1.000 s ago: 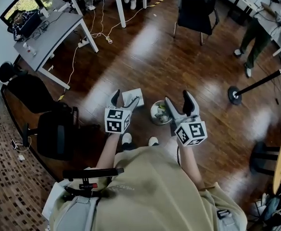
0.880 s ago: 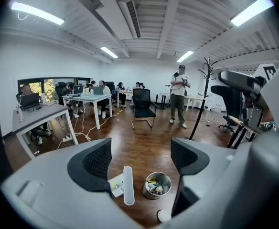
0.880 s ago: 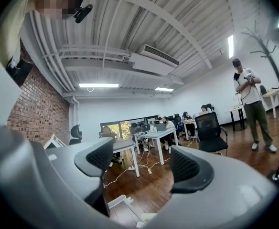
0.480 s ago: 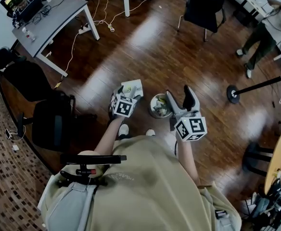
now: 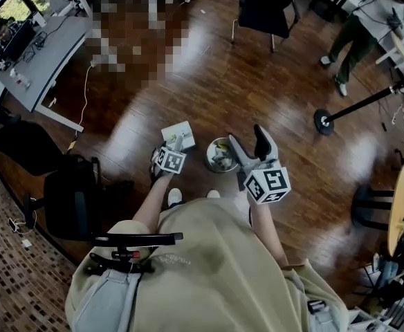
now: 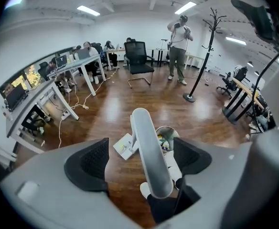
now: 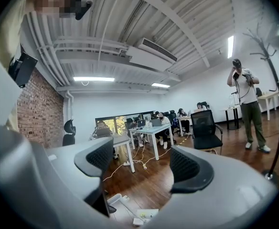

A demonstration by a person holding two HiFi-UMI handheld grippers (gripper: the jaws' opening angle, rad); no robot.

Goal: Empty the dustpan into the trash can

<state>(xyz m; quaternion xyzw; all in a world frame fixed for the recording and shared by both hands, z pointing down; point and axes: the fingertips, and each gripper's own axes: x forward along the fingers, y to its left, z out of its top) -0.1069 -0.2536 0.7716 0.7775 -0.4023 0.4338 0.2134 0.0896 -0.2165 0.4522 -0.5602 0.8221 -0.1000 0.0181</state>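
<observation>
Left gripper: I observe it lowered over the white plastic dustpan, pointing steeply down. In the left gripper view the left gripper has its jaws spread wide. The pale grey long handle of the dustpan runs up between them. Bare floor shows between the handle and one black pad. On the other side the handle passes close to the pad, and I cannot confirm contact there. I record no grip on the handle.

Right gripper: held level, just beside the trash can on the side away from the dustpan. In the right gripper view the right gripper has its jaws partly apart with nothing between them. Beyond them I see only the room: desks, an office chair and seated people.

Dustpan: the pan lies flat on the dark brown wooden floor, just beside the small round trash can. I see some light-coloured material in the pan but cannot identify it.

Trash can: upright on the floor, between the two grippers in the head view. In the left gripper view the trash can shows mixed waste inside, partly hidden behind the handle.

A standing person is well apart, near the far tabletop.
</observation>
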